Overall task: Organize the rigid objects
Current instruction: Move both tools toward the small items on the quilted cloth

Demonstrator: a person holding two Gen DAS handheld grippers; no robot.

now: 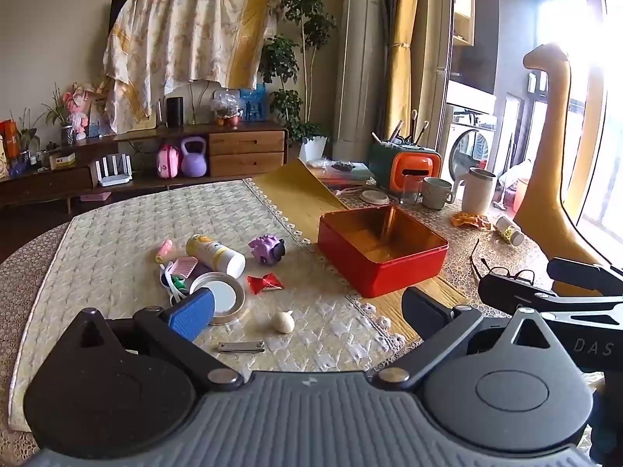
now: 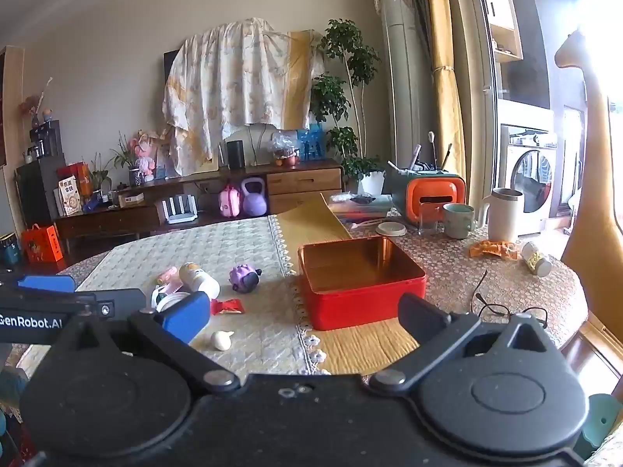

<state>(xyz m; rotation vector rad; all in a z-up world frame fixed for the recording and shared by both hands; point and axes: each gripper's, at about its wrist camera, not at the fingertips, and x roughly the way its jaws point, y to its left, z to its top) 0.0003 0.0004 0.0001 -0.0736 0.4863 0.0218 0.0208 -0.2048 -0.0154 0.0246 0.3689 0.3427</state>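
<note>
On left gripper: "GenRobot.AI"

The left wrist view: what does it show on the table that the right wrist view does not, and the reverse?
Only the left wrist view shows the nail clipper and the full round lid. Only the right wrist view shows the orange gift box on the floor. Both share the empty red tin, the purple toy, the white bottle and the open grippers.
</note>
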